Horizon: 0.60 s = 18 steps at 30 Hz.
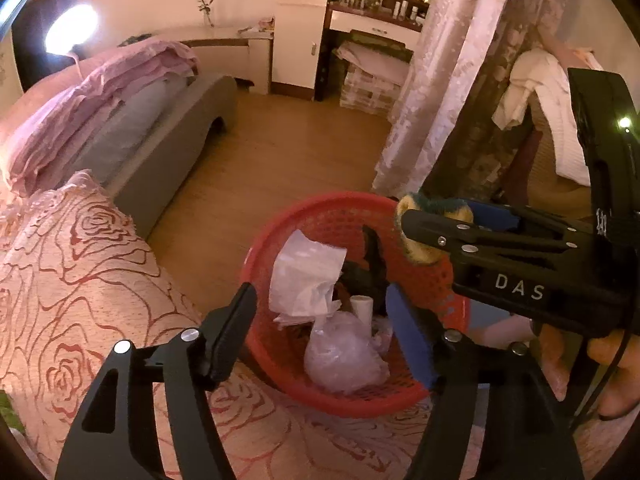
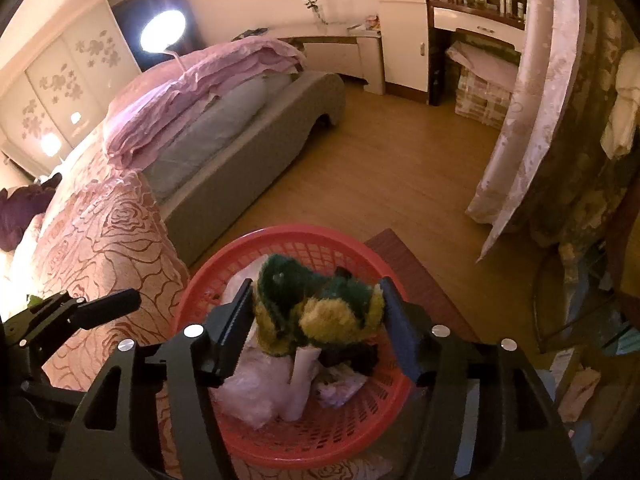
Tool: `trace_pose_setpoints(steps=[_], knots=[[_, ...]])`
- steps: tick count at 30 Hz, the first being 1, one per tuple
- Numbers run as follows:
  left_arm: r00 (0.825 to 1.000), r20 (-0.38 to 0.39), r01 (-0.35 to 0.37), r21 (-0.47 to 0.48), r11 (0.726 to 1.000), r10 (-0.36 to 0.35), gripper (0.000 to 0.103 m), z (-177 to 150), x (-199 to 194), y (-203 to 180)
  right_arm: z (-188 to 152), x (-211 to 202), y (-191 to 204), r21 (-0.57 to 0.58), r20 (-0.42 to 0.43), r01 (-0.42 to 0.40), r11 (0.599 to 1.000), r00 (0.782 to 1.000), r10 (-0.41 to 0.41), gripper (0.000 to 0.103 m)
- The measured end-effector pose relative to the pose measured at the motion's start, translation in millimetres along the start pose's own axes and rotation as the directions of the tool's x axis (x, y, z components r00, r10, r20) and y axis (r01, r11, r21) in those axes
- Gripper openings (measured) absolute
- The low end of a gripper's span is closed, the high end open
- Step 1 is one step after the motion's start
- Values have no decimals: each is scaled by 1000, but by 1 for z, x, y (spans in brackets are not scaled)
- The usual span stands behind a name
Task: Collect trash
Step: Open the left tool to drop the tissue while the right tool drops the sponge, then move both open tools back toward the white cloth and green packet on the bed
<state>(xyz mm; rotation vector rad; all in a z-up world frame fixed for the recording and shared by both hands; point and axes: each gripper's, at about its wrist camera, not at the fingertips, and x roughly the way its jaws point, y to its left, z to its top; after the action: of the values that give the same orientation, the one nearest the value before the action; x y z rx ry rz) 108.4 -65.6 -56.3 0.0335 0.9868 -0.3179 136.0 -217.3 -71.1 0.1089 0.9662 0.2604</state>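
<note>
Now my right tool (image 2: pixel 316 320) brackets the green-yellow fuzzy scrap (image 2: pixel 316 312) over the red basket (image 2: pixel 280 444), grip slackened. Soft, light, compressible; pinch mid-body. Left tool (image 1: pixel 320 332) wide, empty, at my 9 o'clock.

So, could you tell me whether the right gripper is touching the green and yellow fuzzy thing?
Touching. The right wrist view shows the fuzzy thing pressed between both fingers of the right gripper, over the red basket.
</note>
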Motion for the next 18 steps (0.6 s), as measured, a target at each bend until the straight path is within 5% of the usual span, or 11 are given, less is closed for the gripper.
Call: trace_pose_setpoints(steps=[18], knots=[[993, 80, -88, -57, 995, 92, 70, -19, -49, 23, -7, -34, 8, 0, 64, -19, 1000, 998, 19, 69]])
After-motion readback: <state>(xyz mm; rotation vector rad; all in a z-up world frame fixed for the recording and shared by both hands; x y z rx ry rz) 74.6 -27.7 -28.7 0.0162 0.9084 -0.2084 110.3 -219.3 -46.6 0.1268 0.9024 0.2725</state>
